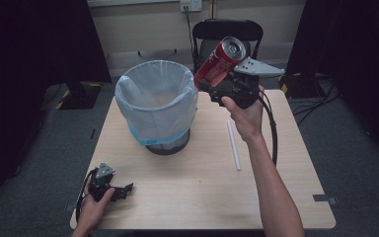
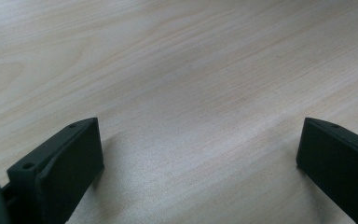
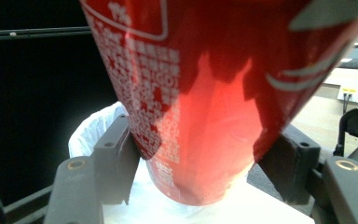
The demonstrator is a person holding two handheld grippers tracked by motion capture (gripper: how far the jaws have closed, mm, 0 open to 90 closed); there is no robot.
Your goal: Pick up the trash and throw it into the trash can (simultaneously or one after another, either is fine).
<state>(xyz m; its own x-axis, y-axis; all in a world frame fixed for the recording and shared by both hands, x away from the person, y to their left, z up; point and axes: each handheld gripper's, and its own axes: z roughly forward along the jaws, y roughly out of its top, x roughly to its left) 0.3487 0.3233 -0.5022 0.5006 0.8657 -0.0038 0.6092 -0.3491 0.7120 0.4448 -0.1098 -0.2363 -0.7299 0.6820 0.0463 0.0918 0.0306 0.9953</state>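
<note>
Above the far right part of the bench point(image 1: 276, 197), just right of the lined bin point(image 1: 156, 106), sits the right hand-held gripper point(image 1: 216, 84), raised clear of the surface and closed onto a red drink can point(image 1: 218, 61). Clamped low on the can's body, one jaw flat against each side in the right gripper view, with the can point(image 3: 205, 102) tilted so its open silver top leans up and toward the far right. Thin metal, probably empty and so very light; smooth and a little slippery; easily dented by a hard squeeze. Best taken across the middle of the round wall with only modest pressure, as looks to be the case now, and kept away from the rim. Judging by its place beside the bin's white liner point(image 3: 91, 128), likely bound for a drop inside.

Further out, near right of the bin, lies a white straw point(image 1: 233, 145) flat on the bench, well apart from the can.

At the near left corner rests the left hand-held gripper point(image 1: 121, 190), low against the bench, jaws spread wide with nothing between them but bare wood point(image 2: 182, 84).
</note>
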